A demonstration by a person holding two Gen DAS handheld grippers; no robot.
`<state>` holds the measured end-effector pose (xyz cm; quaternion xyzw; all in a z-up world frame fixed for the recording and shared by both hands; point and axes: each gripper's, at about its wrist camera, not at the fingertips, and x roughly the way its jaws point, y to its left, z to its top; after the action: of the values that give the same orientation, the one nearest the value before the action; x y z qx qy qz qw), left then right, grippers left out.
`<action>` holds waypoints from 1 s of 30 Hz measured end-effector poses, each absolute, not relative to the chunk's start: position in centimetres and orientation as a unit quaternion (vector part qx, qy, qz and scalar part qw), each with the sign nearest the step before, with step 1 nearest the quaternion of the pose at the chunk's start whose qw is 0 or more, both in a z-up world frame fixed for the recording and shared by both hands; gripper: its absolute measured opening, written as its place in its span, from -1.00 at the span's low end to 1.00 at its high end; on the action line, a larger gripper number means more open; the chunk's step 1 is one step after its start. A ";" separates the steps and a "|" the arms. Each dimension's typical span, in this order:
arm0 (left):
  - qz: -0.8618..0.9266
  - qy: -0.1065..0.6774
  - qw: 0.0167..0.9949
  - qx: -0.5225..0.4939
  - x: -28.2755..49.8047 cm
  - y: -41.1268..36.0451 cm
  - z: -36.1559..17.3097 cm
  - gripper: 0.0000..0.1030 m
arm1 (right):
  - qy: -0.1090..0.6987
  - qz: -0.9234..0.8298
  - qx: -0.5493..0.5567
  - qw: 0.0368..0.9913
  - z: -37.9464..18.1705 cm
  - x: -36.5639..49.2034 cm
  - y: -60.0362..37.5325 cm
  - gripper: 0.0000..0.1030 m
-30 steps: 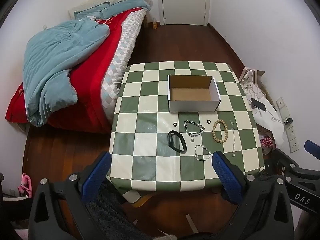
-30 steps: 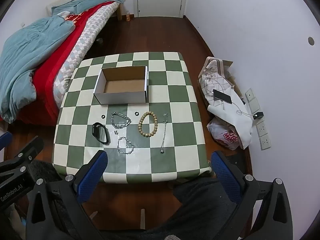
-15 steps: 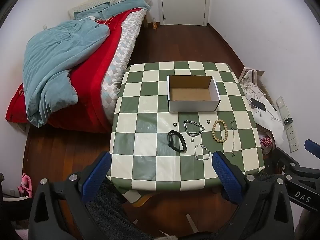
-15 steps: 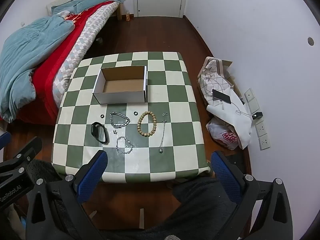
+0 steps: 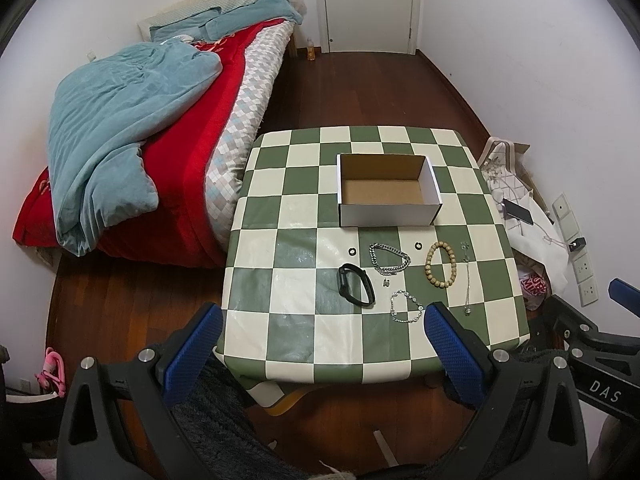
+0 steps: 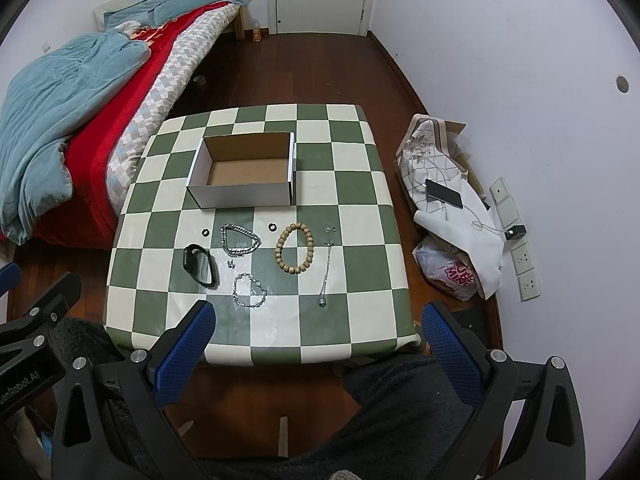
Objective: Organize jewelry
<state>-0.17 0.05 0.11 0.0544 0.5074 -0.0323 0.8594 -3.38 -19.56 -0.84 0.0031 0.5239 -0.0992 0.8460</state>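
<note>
- Both grippers, left gripper (image 5: pixel 320 344) and right gripper (image 6: pixel 318 342), hang spread wide and hold nothing, off the tabletop's near edge.
- Jewelry lies mid-tabletop toward the near edge: black band (image 6: pixel 199 265), silver chain (image 6: pixel 239 240), bead bracelet (image 6: pixel 294 248).
- Cardboard box (image 6: pixel 244 174) stands behind, toward the far edge.

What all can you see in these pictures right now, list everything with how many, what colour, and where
Box: one, white outside, brown inside, empty, far half of table.
Table: one, green and cream checks.
Black band: one, left of the jewelry.
Black rings: two, small, near the box front.
Silver chain bracelets: two, one chunky, one fine nearer the edge.
Bead bracelet: one, tan.
Thin necklace: one, silver, rightmost.
Bed: one, red cover, teal blanket, left.
Bags: white, on floor at right, phone on top.
Door: one, white, far wall.
Left gripper: open, blue pads.
Right gripper: open, blue pads.
</note>
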 end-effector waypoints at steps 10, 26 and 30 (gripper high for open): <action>-0.035 0.508 0.859 0.053 -0.2 0.4 0.8 0.99 | 0.524 -0.099 0.003 0.846 -0.6 -3.1 -19.5 1.00; -0.040 0.503 0.862 0.053 -0.1 -0.3 1.1 0.99 | 0.521 -0.100 0.002 0.848 0.1 -3.2 -19.7 1.00; -0.040 0.502 0.863 0.053 -0.2 -0.4 1.4 0.99 | 0.519 -0.099 0.000 0.849 1.2 -3.0 -19.9 1.00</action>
<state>-0.24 -0.38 1.36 0.0532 0.5016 -0.0396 0.8625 -2.97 -19.90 1.18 -0.0002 0.5187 -0.0995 0.8491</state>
